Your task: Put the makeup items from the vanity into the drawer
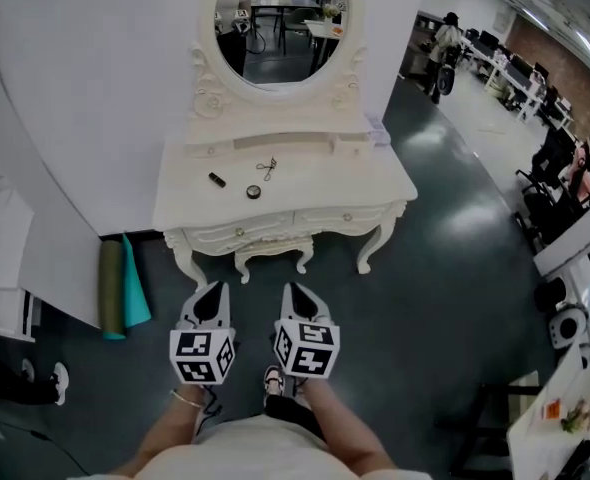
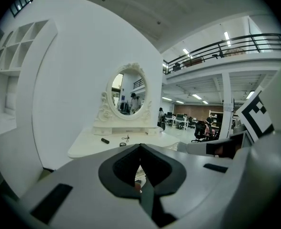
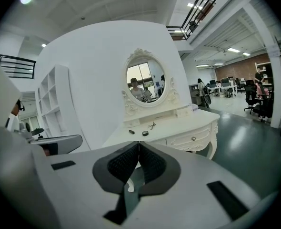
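on the white worktop (image 1: 375,183) of the vanity, below the oval mirror (image 1: 280,18), the makeup lies in a loose cluster, each piece apart from the others. from the left: a short dark tube (image 1: 217,179), then a small round dark pot (image 1: 254,192) a little nearer to me, then a thin wire tool (image 1: 266,167), perhaps a lash curler, just beyond the pot

the tube looks light, stiff and smooth. lying flat it may roll, so i'd pinch it across its middle. the pot is low and probably slick, so i'd take it squarely across its width. the wire tool looks light and springy with little to grab. i'd close on its looped handles and expect it to swing

the drawers (image 1: 240,232) in the front are closed, so one must be pulled by its small knob first

all of it is well ahead of me, across open floor. my left fingers (image 1: 215,296) are pressed together on nothing, with the tube far and straight ahead. my right fingers (image 1: 297,296) are also closed and empty. the pot and wire tool lie far ahead, between the lines of my two hands
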Demonstrator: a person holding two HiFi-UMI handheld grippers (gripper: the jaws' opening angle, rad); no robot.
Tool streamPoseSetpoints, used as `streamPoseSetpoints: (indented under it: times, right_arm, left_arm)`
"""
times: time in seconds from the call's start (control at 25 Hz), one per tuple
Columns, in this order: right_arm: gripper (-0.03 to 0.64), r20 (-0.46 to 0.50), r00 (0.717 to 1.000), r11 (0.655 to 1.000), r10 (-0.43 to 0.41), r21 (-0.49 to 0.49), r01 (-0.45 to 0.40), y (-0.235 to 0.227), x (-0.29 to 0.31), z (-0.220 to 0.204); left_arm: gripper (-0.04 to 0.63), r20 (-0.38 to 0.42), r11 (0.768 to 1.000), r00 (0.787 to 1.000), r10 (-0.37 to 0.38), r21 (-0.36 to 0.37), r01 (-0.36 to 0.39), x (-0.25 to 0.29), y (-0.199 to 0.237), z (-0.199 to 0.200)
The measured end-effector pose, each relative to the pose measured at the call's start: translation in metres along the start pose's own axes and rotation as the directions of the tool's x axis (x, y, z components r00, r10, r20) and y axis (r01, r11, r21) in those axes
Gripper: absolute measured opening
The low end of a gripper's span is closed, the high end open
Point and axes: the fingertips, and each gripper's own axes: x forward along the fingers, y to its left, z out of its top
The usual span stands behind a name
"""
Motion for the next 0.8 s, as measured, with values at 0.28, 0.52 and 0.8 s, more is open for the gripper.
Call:
streamPoseSetpoints:
  times: [0.28, 0.52, 0.8]
  right_arm:
    - [0.018, -0.002, 1.0, 1.0, -0.005, 0.03, 0.005, -0.029, 0.037, 0.02]
    - [0.018, -0.011, 1.0, 0.999, -0.004, 0.032, 0.004, -0.047, 0.069, 0.033]
    - [0.018, -0.031, 0.999, 1.0, -0.009, 0.014, 0.009, -0.07, 0.1, 0.044]
  left_arm:
    - [0.003, -0.003, 0.999, 1.0, -0.015, 0.032, 0.015, 0.051, -0.006, 0.019]
    - [0.003, -0.02, 0.999, 1.0, -0.021, 0.031, 0.022, 0.09, -0.007, 0.023]
    - [0.003, -0.033, 1.0, 0.999, -0.011, 0.013, 0.012, 0.128, -0.003, 0.022]
